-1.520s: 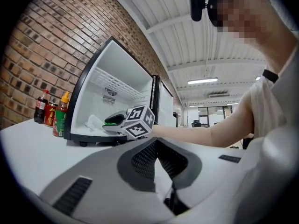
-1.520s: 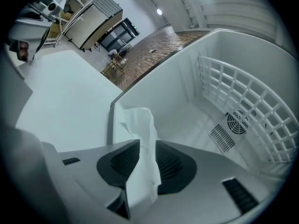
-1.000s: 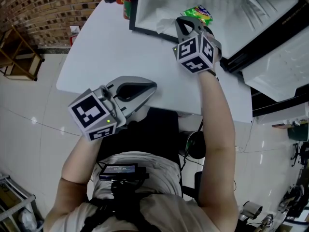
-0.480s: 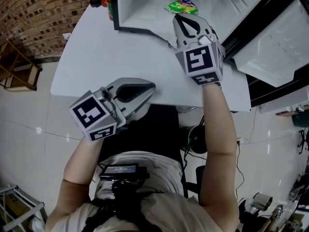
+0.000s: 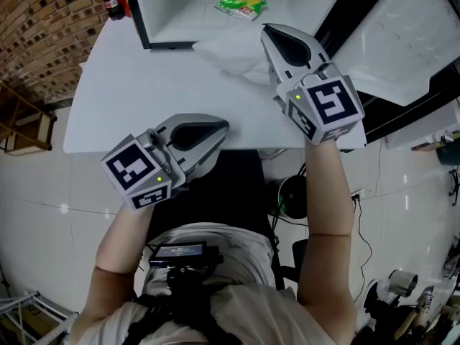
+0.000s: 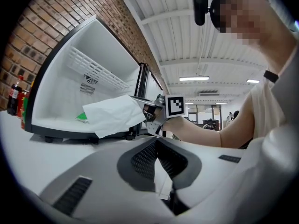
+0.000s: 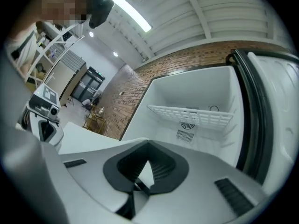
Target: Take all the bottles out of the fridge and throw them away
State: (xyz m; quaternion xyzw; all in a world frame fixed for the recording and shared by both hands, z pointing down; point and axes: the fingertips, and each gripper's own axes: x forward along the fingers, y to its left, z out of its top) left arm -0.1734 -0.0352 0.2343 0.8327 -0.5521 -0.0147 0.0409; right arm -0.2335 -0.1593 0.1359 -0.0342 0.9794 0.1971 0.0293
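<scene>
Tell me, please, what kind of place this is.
Probably a workshop or lab hall, not a home kitchen. A bare brick wall stands by the white table, a small open fridge sits on that table, and strip lights hang under an open beamed roof.

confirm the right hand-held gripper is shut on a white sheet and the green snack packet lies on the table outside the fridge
One thing is wrong: the head view shows the green snack packet lying inside the open fridge. The right hand-held gripper is shut on the white sheet.
</scene>
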